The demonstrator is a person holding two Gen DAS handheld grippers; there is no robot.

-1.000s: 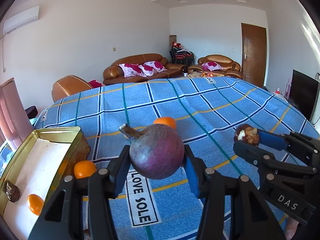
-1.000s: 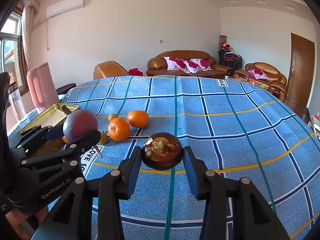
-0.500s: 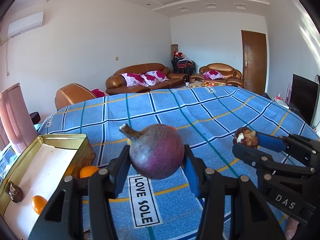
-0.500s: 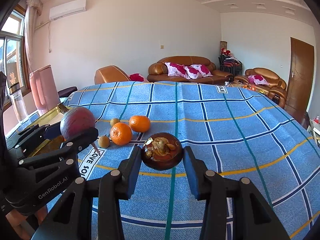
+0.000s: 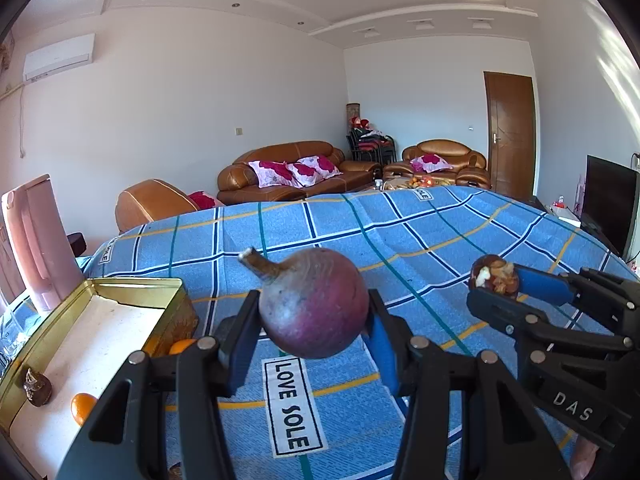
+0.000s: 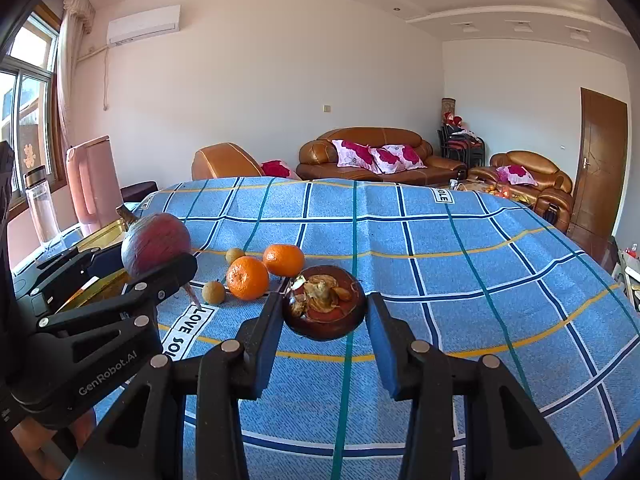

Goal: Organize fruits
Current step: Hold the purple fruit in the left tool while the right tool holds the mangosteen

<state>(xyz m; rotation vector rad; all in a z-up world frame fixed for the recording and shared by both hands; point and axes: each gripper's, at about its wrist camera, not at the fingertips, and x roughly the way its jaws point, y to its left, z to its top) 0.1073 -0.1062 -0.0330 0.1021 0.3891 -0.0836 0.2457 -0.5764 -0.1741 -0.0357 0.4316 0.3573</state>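
A blue checked cloth (image 6: 460, 248) carries a gold tin (image 5: 132, 286) and two oranges (image 6: 248, 278); the left gripper (image 5: 314, 320) clamps a purple fruit (image 5: 316, 304) above it — the right gripper (image 6: 324, 316) pinches a smaller, possibly halved, brown fruit (image 6: 324, 308).

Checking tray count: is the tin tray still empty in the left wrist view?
No. The tray already holds an orange and a dark brown fruit near its front end.
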